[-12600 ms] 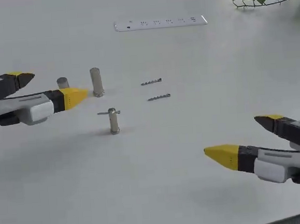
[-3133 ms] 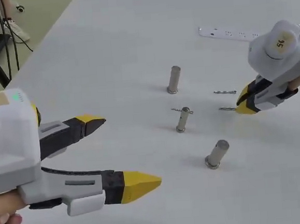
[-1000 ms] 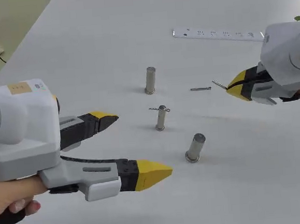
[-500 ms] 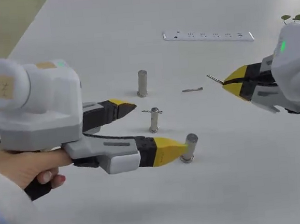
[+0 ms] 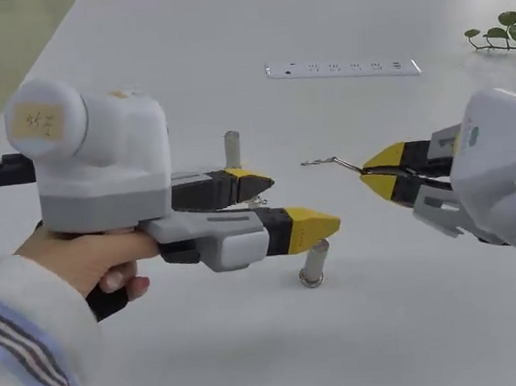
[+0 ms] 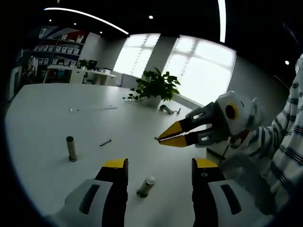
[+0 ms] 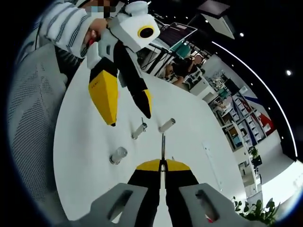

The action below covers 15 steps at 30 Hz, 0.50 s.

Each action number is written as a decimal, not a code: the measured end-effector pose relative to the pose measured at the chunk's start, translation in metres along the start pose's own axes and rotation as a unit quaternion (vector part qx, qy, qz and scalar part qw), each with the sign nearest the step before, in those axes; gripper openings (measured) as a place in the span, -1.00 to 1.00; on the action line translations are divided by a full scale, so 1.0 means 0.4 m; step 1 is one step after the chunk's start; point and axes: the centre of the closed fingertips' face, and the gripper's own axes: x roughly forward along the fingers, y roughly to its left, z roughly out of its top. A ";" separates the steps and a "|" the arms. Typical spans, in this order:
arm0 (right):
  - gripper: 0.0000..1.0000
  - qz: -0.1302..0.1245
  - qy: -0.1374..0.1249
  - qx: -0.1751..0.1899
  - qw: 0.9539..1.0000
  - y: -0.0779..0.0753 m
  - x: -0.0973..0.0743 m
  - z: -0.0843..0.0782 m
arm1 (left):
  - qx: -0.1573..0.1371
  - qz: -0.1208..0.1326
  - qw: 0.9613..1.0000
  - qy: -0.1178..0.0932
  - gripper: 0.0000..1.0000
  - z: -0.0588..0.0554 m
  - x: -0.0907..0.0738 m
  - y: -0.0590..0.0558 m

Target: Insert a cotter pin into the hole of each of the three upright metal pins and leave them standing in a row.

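The right gripper is clamped on a cotter pin, which sticks out ahead of its tips. The left gripper has its jaws spread and holds nothing. The nearest metal pin stands just under its lower jaw, the far metal pin beyond its upper jaw. A loose cotter pin lies on the table ahead of the left gripper.

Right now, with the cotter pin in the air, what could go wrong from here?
The thin silver cotter pin is pinched only at one end by the right gripper, so it may twist or slip. The open left gripper hangs close over the nearest short steel cylinder pin and might topple it.
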 end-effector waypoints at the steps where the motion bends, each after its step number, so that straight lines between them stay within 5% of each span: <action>1: -1.00 0.000 -0.005 0.001 1.000 0.006 0.000 0.007 | -0.006 -0.008 1.000 -0.002 -0.01 0.004 0.006 -0.006; 15: -1.00 0.020 -0.031 -0.003 0.999 0.059 -0.010 0.052 | -0.016 -0.037 0.999 0.016 -0.55 -0.001 0.040 -0.027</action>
